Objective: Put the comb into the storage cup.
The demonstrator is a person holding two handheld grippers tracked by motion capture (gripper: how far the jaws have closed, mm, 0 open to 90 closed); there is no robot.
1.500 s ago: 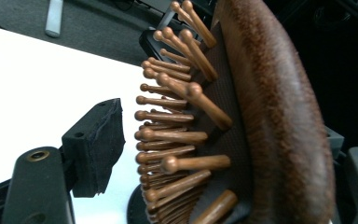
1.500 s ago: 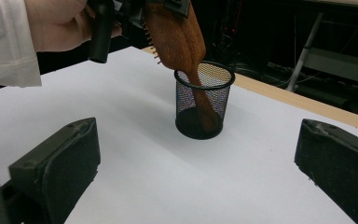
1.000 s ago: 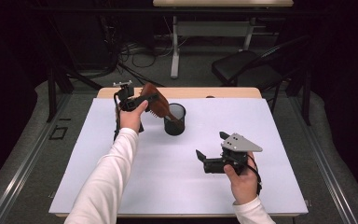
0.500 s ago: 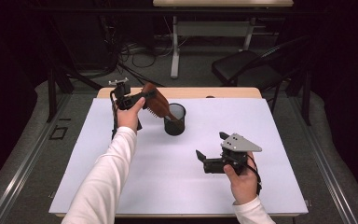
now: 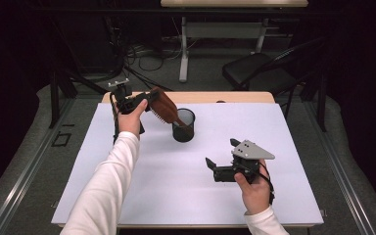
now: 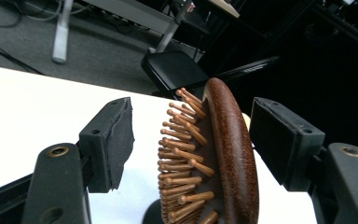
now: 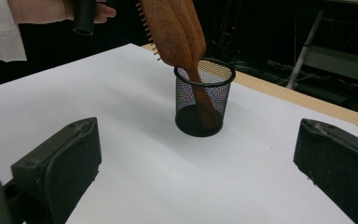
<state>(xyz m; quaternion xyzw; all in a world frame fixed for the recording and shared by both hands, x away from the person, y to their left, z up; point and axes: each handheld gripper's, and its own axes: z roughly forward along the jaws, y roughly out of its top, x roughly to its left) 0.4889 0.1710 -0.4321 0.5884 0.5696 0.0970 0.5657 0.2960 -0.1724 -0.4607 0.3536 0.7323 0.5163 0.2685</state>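
Observation:
A brown wooden hairbrush [image 5: 164, 106] stands tilted in a black mesh cup [image 5: 183, 126] at the back of the white table, handle down in the cup [image 7: 204, 102] and head [image 7: 172, 28] leaning left. My left gripper [image 5: 152, 100] is up at the brush head. In the left gripper view the brush [image 6: 223, 154] sits between the jaws of that gripper [image 6: 191, 135], with a clear gap between the left pad and the bristles, so it is open. My right gripper [image 5: 221, 152] hovers low over the table's front right, open and holding nothing, and points at the cup [image 7: 196, 158].
The white table top [image 5: 152, 196] has a wooden strip [image 5: 235, 97] along its far edge. Behind the table, on the floor, stand a black chair [image 5: 254, 73], a desk leg [image 5: 183, 49] and loose cables.
My left hand has drawn back slightly to the left; the brush stays leaning in the cup. My right gripper has not moved.

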